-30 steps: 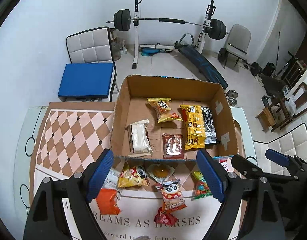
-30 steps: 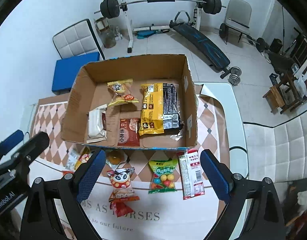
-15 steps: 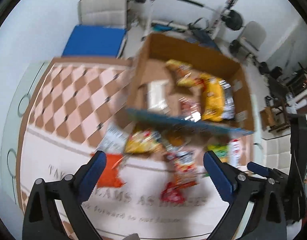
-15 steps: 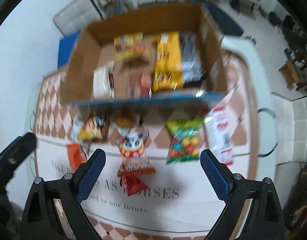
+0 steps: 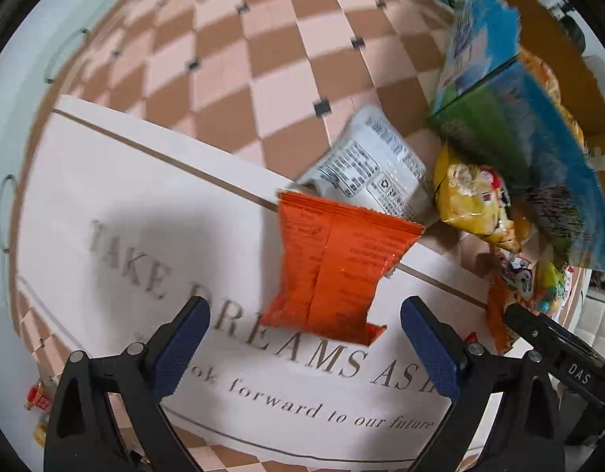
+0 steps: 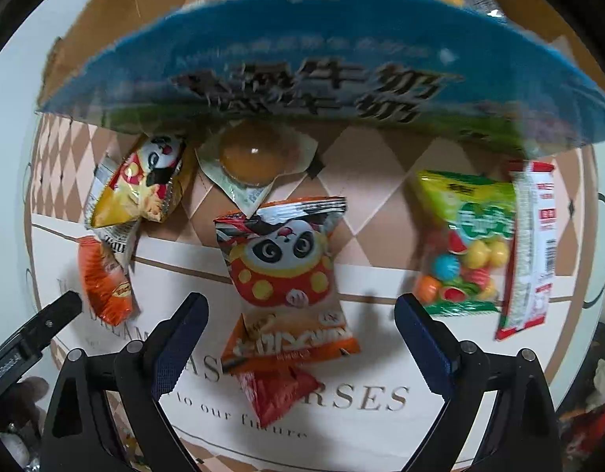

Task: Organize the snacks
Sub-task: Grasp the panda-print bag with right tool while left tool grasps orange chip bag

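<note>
My left gripper (image 5: 304,338) is open just above an orange snack packet (image 5: 333,263) lying on the table mat; the packet sits between and ahead of the jaws. A white packet (image 5: 373,173) and a yellow packet (image 5: 471,204) lie beyond it. My right gripper (image 6: 298,334) is open over a panda snack packet (image 6: 282,267), with a red packet (image 6: 278,389) under its near end. The cardboard box (image 6: 322,78) stands just behind, with snacks inside.
In the right wrist view, a yellow panda packet (image 6: 145,185), a jelly cup (image 6: 255,153), a green candy bag (image 6: 467,244) and a red-white stick packet (image 6: 530,244) lie along the box front. The other gripper (image 6: 30,334) shows at the left edge.
Both grippers have dropped from high above the box to close over the packets in front of it. Both stay open.
</note>
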Available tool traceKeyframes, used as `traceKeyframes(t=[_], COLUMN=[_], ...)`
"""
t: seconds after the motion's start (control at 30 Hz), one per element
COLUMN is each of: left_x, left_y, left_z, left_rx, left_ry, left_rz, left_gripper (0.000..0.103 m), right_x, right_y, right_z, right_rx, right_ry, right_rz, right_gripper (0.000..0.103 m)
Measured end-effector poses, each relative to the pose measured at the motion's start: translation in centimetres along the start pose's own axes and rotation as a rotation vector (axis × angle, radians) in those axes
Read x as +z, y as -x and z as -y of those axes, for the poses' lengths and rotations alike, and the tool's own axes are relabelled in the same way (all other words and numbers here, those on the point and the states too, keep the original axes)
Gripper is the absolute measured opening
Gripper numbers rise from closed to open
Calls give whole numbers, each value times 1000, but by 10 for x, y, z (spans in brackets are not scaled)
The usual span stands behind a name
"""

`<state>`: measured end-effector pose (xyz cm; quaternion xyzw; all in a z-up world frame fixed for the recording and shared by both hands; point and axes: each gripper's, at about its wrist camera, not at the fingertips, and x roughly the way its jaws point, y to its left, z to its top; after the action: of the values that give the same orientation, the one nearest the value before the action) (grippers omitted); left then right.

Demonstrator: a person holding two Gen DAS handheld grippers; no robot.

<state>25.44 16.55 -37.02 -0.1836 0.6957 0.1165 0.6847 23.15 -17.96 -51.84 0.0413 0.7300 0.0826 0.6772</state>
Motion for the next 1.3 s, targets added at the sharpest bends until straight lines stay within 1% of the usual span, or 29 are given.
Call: traceKeyframes(t=[0.1, 0.13, 0.17, 0.23, 0.27, 0.3, 0.33, 0.37, 0.4, 0.43, 0.47, 0.5, 0.57, 0.63, 0.7, 0.9, 1.03, 1.17, 1.2, 1.3], left_x=[6, 7, 8, 9, 9, 8, 7, 7, 6, 6, 3, -1, -10, -19, -30, -72, -88, -86, -81, -52], left_y=[-17, -22, -25, -28, -29, -29, -31, -33, -33, -32, -30, -29, -26, -21, -15, 5, 29, 69, 79, 106], left_z=[4, 4, 5, 5, 6, 6, 6, 5, 4, 4, 4, 6, 8, 14, 17, 30, 43, 62, 68, 85], left_rx=[-24, -43, -57, -59, -64, -63, -64, -59, -57, -56, -51, -46, -27, -24, -21, -78, -118, -189, -203, -247], left_ry=[-17, -14, -12, -17, -20, -19, -19, -17, -20, -22, -25, -36, -48, -54, -62, -77, -104, -141, -152, -186], left_rz=[-49, -68, -77, -75, -74, -76, -84, -90, -86, -77, -67, -58, -49, -40, -29, -27, -6, 40, 54, 86], left_gripper=[100, 100, 99, 98, 90, 74, 67, 56, 55, 54, 50, 46, 45, 45, 44, 44, 44, 44, 44, 44], right_x=[3, 4, 5, 7, 9, 9, 10, 12, 12, 14, 14, 14, 10, 5, -6, -29, -49, -62, -63, -53], right_y=[-11, -15, -17, -20, -22, -23, -25, -27, -29, -31, -33, -36, -38, -36, -33, -11, 13, 48, 58, 96], right_z=[-7, -10, -12, -15, -17, -16, -17, -18, -17, -17, -16, -14, -10, -8, -3, 7, 16, 21, 23, 28], right_rx=[-5, -12, -17, -17, -17, -20, -28, -31, -28, -25, -23, -18, 0, 8, 21, 76, 122, 164, 179, 208], right_ry=[1, 3, 1, -8, -12, -16, -19, -23, -32, -39, -41, -47, -57, -58, -66, -80, -88, -94, -98, -108], right_rz=[-19, -27, -31, -33, -33, -34, -39, -47, -55, -66, -78, -91, -97, -82, -71, -34, -6, 39, 54, 102], right_gripper=[97, 97, 97, 97, 97, 97, 94, 89, 86, 79, 65, 59, 56, 54, 53, 51, 49, 49, 49, 49])
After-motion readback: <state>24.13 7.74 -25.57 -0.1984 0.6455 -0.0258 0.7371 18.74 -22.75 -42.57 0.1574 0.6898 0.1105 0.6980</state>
